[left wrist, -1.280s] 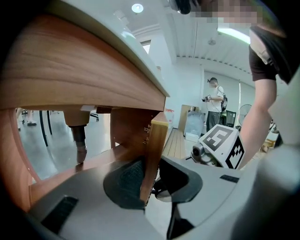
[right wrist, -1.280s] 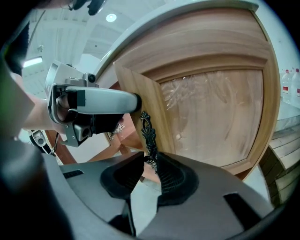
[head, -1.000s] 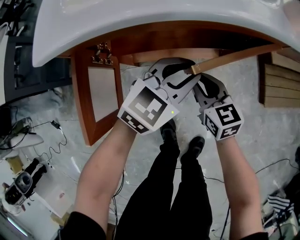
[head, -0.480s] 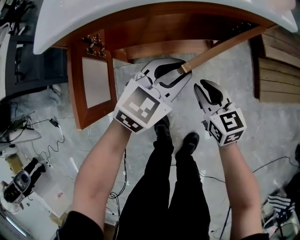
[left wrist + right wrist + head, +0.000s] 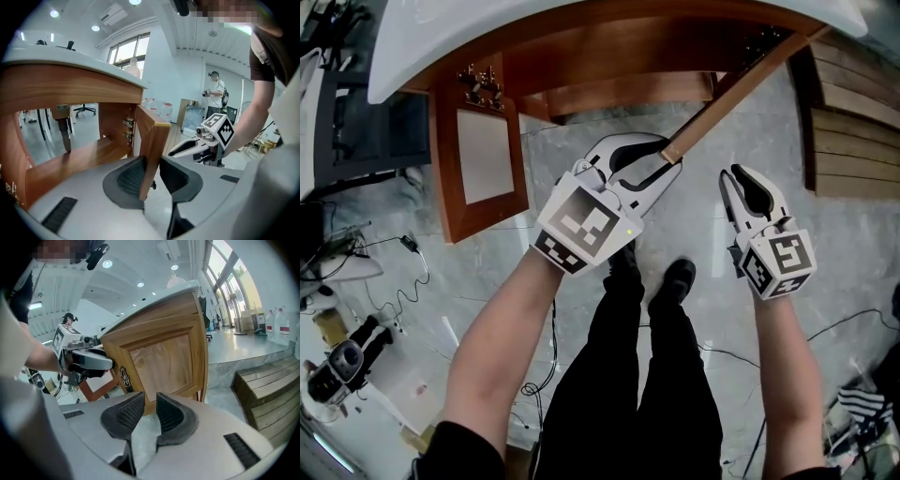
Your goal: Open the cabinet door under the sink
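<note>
Spanning the space beyond both pairs of jaws, the white sink (image 5: 581, 28) tops the wooden cabinet (image 5: 619, 61), whose left door (image 5: 483, 155) stands swung wide, well to the left of the left gripper (image 5: 668, 155). The right door (image 5: 712, 111) angles out from the cabinet. Its free edge sits between that gripper's jaws, which grasp it with both pads against the wood, though they have just been easing wider. To the right of the right gripper (image 5: 741, 178) lie wooden steps (image 5: 853, 141); its jaws are released with only floor between them, having just narrowed a little. The person's shoes (image 5: 675, 279) are behind both grippers. Against a second ago, the right door has swung further out, and the right gripper, then close beside the left at the door's edge, is now well clear of it.
</note>
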